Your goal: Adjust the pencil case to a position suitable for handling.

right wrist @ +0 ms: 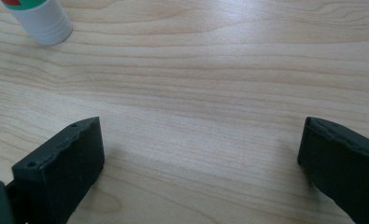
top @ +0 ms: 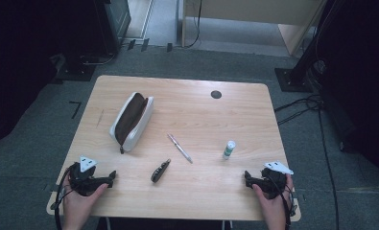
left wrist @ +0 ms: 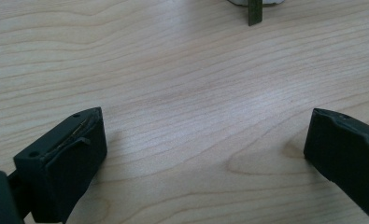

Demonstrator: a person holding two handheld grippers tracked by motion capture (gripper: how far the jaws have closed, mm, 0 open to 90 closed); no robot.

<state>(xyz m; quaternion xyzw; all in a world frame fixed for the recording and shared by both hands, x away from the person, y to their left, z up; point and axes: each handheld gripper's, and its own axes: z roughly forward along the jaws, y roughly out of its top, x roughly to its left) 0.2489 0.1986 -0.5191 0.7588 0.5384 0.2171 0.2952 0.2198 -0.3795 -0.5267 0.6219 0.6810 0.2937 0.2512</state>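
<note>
A light wooden table [top: 187,191] is seen from above, with the person's hands entering from the bottom edge.

The left hand [top: 79,201] holds the left gripper [top: 111,176] at about 8 o'clock on the tabletop, near the near-left corner. In the left gripper view its two black jaws stand wide apart over bare wood, with nothing between them.

The right hand [top: 273,203] holds the right gripper [top: 247,177] at about 4 o'clock, near the near-right corner. In the right gripper view its jaws are likewise spread wide, gripping nothing.

A white pencil case [top: 132,120] with a dark, unzipped opening lies at about 10 o'clock. Its long axis runs from 7 o'clock to 1 o'clock, with the zipper pull [left wrist: 254,13] at the near end.

A pen [top: 179,147] lies near the centre, its long axis running from 10 o'clock to 4 o'clock. Which end is the tip cannot be told.

A small dark folded object [top: 160,170], possibly a pocket tool, lies at about 6 o'clock, well apart from both grippers, its long axis running from 7 o'clock to 1 o'clock.

A white glue stick [top: 229,149] with a green band is at about 3 o'clock, just beyond the right gripper; whether it stands upright or lies flat cannot be told.

A dark round grommet [top: 216,94] sits at 12 o'clock near the far edge.
</note>
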